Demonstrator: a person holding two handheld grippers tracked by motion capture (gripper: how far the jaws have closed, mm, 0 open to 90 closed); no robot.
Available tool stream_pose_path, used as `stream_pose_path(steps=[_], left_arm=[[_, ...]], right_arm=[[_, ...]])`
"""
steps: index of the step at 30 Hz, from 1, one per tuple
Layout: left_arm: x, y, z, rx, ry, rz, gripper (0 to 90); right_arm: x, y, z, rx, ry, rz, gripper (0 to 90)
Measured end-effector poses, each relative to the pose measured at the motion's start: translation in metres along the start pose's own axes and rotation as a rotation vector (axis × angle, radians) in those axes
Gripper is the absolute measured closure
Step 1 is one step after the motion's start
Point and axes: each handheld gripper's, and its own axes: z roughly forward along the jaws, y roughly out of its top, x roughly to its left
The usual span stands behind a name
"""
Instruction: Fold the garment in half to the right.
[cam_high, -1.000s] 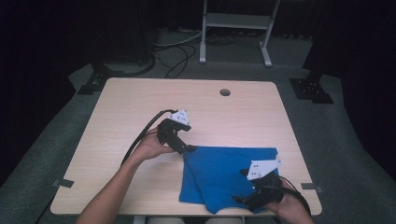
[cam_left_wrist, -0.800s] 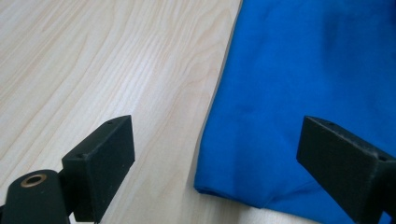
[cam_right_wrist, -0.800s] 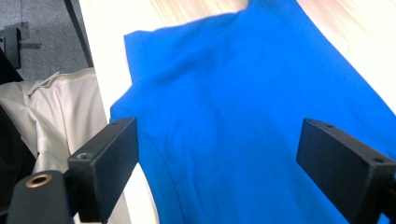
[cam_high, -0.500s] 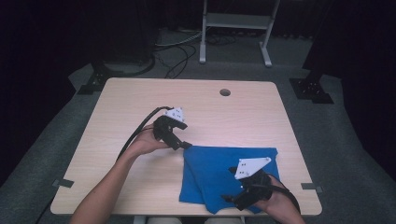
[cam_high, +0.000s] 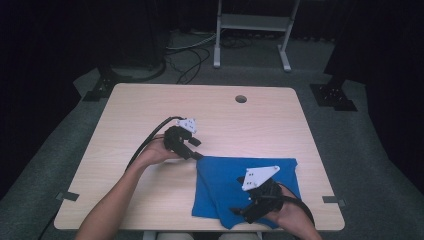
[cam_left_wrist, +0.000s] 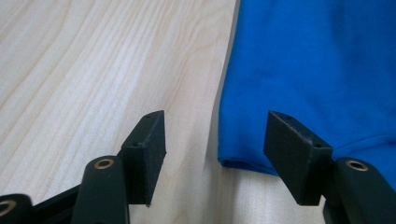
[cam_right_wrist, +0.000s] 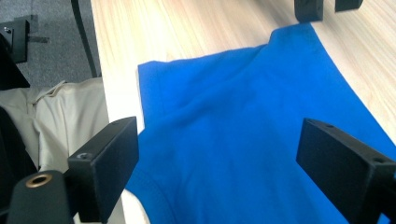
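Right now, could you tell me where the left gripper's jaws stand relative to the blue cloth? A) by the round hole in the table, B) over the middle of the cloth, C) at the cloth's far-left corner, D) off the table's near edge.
C: in the high view the left gripper sits at the corner of the blue cloth, and in the left gripper view its jaws straddle the cloth's edge, not yet pressing it.

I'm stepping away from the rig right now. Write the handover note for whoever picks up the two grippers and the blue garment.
Left gripper: at the far left corner of the blue garment; jaws have just been closing, that corner's edge between them, pads not yet pressing.
Right gripper: jaws wide open over the garment's near edge, holding nothing.
Garment: lies crumpled on the near right part of the wooden table, near edge reaching the table's edge.
Done: both grippers brought to the cloth.
Left: grip the corner, probably take the near edge too, then spread or fold.
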Motion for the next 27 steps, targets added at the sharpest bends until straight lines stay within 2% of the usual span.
stream_pose_path(steps=[5, 11, 14, 18, 21, 26, 27], left_arm=[[0.002, -0.003, 0.005, 0.021, -0.005, 0.014, 49.5], [0.000, -0.002, 0.012, 0.054, -0.015, 0.037, 54.8], [-0.001, -0.002, 0.017, 0.078, -0.028, 0.029, 58.8], [-0.002, -0.002, 0.017, 0.075, -0.052, 0.030, 65.9], [-0.003, -0.002, 0.017, 0.074, -0.069, 0.031, 74.3], [-0.003, -0.004, 0.017, 0.067, -0.087, 0.027, 81.0], [-0.002, -0.005, 0.017, 0.062, -0.090, 0.015, 81.1]], right_arm=[[0.001, 0.007, 0.005, 0.003, 0.013, -0.012, 13.2], [0.002, 0.013, 0.011, 0.008, 0.033, -0.030, 14.0], [0.002, 0.017, 0.014, 0.005, 0.045, -0.037, 14.8], [0.002, 0.019, 0.018, 0.004, 0.055, -0.033, 14.9], [0.002, 0.021, 0.021, 0.006, 0.061, -0.035, 14.8], [0.002, 0.023, 0.028, 0.001, 0.085, -0.039, 14.6], [0.002, 0.024, 0.029, -0.001, 0.093, -0.041, 13.6]])
